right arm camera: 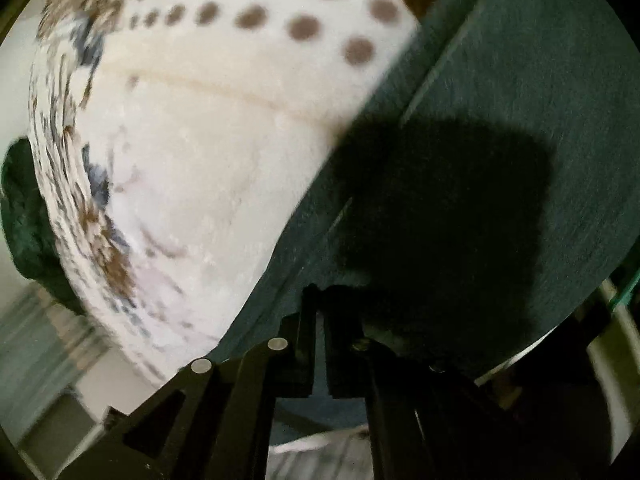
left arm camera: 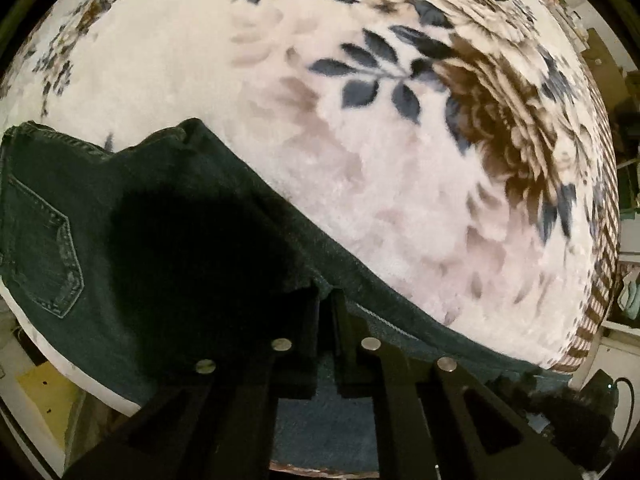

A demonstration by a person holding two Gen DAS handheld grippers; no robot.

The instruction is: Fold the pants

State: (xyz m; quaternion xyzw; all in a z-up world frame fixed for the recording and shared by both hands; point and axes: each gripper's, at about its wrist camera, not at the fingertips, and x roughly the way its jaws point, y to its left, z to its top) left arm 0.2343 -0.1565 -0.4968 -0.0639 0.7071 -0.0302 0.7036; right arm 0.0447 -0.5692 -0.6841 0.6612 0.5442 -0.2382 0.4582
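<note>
- On top of a soft flowered blanket point(left arm camera: 360, 200) lie the dark pants point(left arm camera: 168, 216), spread flat, with a back pocket point(left arm camera: 44, 252) showing at the far left of the left view.
- Low in that view, the left gripper point(left arm camera: 327, 300) is pinched tight on the edge of the pants; a bit of cloth sits between its two fingers.
- Over on the other side, the right gripper point(right arm camera: 319, 300) is pinched tight on an edge of the pants point(right arm camera: 500, 100) too, with the blanket point(right arm camera: 220, 140) just beside it.
- Both pinches hold only a thin bit of cloth near the fingertips, so I think a quick pull could make the pants slip out.
- The right view is blurry, so that hand looks to be moving fast. Moving too fast could make the fold land crooked.
- The blanket is fluffy. It could drag on the pants and bunch them up.
- If one hand lifts higher than the other, the edges may not line up.
</note>
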